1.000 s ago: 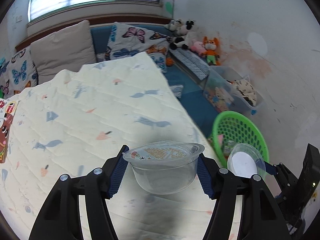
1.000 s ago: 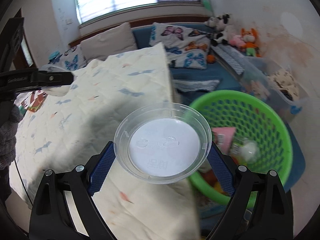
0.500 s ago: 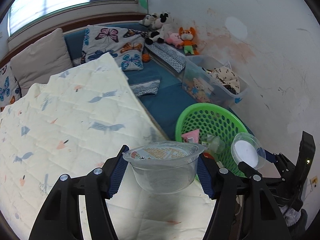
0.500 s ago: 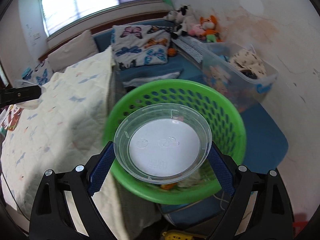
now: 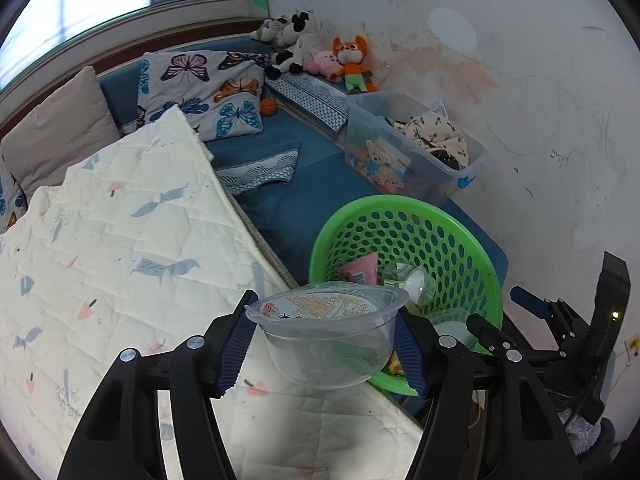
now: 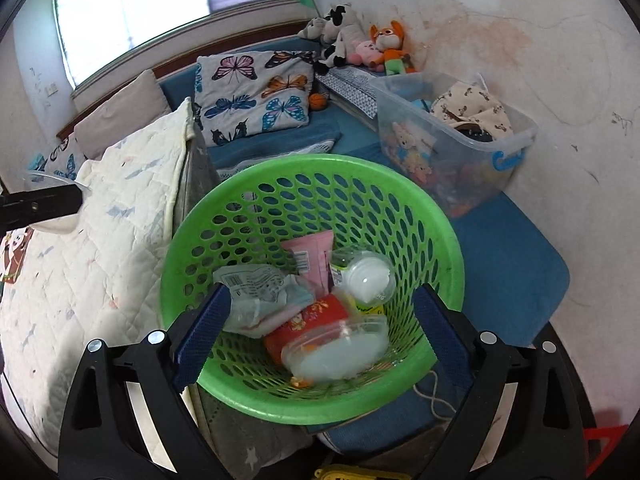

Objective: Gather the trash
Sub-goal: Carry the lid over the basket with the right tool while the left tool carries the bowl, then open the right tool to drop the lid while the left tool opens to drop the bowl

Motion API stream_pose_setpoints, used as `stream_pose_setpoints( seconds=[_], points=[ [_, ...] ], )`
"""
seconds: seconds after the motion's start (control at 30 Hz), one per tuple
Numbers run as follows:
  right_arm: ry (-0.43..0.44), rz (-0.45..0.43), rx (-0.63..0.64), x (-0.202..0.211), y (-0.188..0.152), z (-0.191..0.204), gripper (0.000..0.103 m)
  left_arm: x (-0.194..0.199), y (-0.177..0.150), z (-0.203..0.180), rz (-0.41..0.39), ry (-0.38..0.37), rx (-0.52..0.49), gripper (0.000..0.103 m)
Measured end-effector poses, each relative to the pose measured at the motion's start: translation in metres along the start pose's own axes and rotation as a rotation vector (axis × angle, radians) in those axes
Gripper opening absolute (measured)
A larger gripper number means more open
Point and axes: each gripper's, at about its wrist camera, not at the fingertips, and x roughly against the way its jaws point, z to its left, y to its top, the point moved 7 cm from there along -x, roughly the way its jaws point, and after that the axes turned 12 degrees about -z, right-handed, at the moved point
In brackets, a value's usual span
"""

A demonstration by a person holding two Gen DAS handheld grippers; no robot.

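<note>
My left gripper [image 5: 326,338] is shut on a clear plastic bowl [image 5: 328,354] with a printed film lid, held over the quilt's edge just left of the green basket [image 5: 400,204]. My right gripper [image 6: 318,332] is open over the basket [image 6: 304,168], nothing between its blue pads. A clear round lid [image 6: 336,354] lies inside among a pink tube [image 6: 314,256], a crumpled wrapper [image 6: 256,292], a red cup [image 6: 308,318] and a small bottle [image 6: 366,276]. In the left wrist view the right gripper [image 5: 506,320] hangs at the basket's right rim.
A cream quilt [image 5: 120,260] covers the bed on the left. Behind the basket stands a clear storage bin [image 6: 452,148] of toys on a blue mat [image 6: 508,264]. Butterfly pillows [image 5: 204,92] and plush toys [image 5: 352,64] line the back; the wall is close on the right.
Both grippers swung right, from over the quilt to the green basket. The right jaws opened and the clear lid dropped into the basket. The left still grips the bowl.
</note>
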Motion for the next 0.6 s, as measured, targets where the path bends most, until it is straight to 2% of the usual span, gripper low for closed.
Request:
stream_pose_setpoints(
  seconds=[0.6],
  points=[
    [0.033, -0.036, 0.006, 0.027, 0.0, 0.0, 0.092, -0.056, -0.02, -0.037, 0.102, -0.032, -0.03, 0.063]
  ],
)
